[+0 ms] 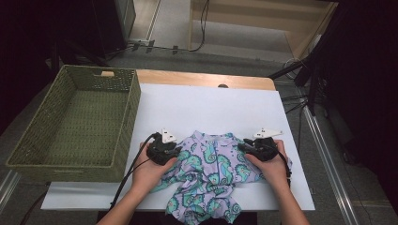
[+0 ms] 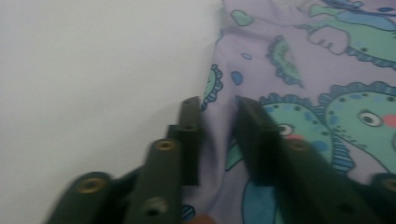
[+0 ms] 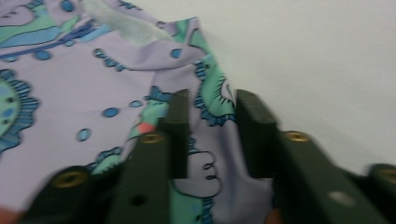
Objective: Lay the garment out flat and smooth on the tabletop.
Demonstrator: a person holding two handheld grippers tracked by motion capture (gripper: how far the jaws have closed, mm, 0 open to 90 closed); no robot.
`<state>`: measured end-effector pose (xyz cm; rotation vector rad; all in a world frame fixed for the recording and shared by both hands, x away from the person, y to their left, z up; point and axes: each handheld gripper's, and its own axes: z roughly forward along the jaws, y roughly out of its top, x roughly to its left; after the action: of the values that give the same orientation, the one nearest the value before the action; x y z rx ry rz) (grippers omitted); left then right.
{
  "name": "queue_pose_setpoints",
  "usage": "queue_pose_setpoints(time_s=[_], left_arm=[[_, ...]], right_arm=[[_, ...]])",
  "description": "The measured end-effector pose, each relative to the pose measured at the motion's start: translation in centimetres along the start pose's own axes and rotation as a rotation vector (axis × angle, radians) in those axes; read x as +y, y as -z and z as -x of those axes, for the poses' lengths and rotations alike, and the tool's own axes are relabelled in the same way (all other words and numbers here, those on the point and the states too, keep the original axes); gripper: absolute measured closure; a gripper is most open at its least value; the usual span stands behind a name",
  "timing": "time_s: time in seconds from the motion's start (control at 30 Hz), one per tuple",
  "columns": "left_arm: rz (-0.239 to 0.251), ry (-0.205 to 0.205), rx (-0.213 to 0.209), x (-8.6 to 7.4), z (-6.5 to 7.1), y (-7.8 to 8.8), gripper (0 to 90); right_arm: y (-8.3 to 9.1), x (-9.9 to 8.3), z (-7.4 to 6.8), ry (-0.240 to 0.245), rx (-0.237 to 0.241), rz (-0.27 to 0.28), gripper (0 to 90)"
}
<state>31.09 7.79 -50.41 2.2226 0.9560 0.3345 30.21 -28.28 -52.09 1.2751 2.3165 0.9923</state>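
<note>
A lilac child's garment (image 1: 211,171) printed with teal sea creatures lies crumpled on the white sheet (image 1: 211,108), its lower part hanging over the front edge. My left gripper (image 1: 178,151) is at its left edge. In the left gripper view a raised fold of the cloth (image 2: 217,135) sits between the jaws of that gripper (image 2: 217,105), pinched. My right gripper (image 1: 244,146) is at the garment's right edge. The right gripper view has its jaws (image 3: 212,100) closed on a fold of printed cloth (image 3: 210,140) near the hem.
A green woven basket (image 1: 98,71) stands empty at the left, touching the sheet's left side. Bare white sheet stretches behind the garment to the wooden table edge (image 1: 202,78). Cables and dark stands lie on the floor beyond.
</note>
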Motion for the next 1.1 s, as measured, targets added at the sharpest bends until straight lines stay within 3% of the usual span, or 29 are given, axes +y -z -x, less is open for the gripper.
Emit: queue_pose_setpoints(time_s=[0.07, 0.13, 0.27, 0.37, 0.47, 0.53, 0.57, 0.6, 0.63, 0.67, 0.83, 0.9, 1.0, 1.1], left_arm=[[-0.001, -0.003, 0.003, 0.2, -0.1, 0.0, 87.7], [0.018, -0.002, 0.027, 0.7, -0.5, -0.1, 88.1], [0.110, 0.038, 0.076, 3.2, -2.0, 0.4, 88.2], [0.166, 0.055, 0.116, 6.1, -3.1, 0.4, 88.2], [0.182, 0.074, 0.145, 9.4, -4.9, -0.5, 88.1], [0.190, 0.125, 0.165, 11.5, -6.8, -1.7, 87.3], [0.183, 0.159, 0.202, 12.2, -7.8, -2.3, 83.8], [0.174, 0.211, 0.226, 12.4, -8.8, -2.9, 72.2], [0.159, 0.282, 0.197, 12.3, -9.7, -3.3, 62.5], [0.149, 0.305, 0.175, 12.1, -10.1, -3.4, 61.5], [0.153, 0.241, 0.167, 9.8, -9.1, -3.0, 58.8], [0.168, 0.247, 0.151, 8.7, -8.7, -2.6, 58.9], [0.166, 0.214, 0.131, 7.2, -7.5, -2.1, 59.0], [0.152, 0.192, 0.068, 5.5, -6.1, -1.8, 59.7]], right_arm=[[0.1, 0.1, -0.2, 0.014, -0.002, -0.012, 85.8], [0.3, 0.3, -0.1, 0.015, -0.025, 0.001, 87.1], [1.3, 1.6, 1.2, -0.030, -0.079, 0.114, 87.3], [1.8, 4.1, 2.6, -0.033, -0.115, 0.173, 87.2], [1.6, 7.5, 4.1, -0.030, -0.143, 0.199, 87.2], [0.8, 9.9, 5.4, -0.057, -0.168, 0.216, 87.1], [0.2, 11.0, 6.1, -0.081, -0.186, 0.210, 86.1], [-0.5, 11.9, 6.7, -0.105, -0.201, 0.200, 77.8], [-1.3, 12.4, 7.1, -0.137, -0.231, 0.171, 64.2], [-2.1, 12.6, 7.4, -0.164, -0.251, 0.134, 56.6], [-2.0, 10.5, 7.8, -0.157, -0.216, 0.118, 51.7], [-1.4, 9.0, 8.5, -0.177, -0.205, 0.114, 51.7], [-0.1, 6.7, 9.3, -0.220, -0.206, 0.117, 51.8], [1.5, 4.6, 9.8, -0.227, -0.202, 0.129, 52.9]])
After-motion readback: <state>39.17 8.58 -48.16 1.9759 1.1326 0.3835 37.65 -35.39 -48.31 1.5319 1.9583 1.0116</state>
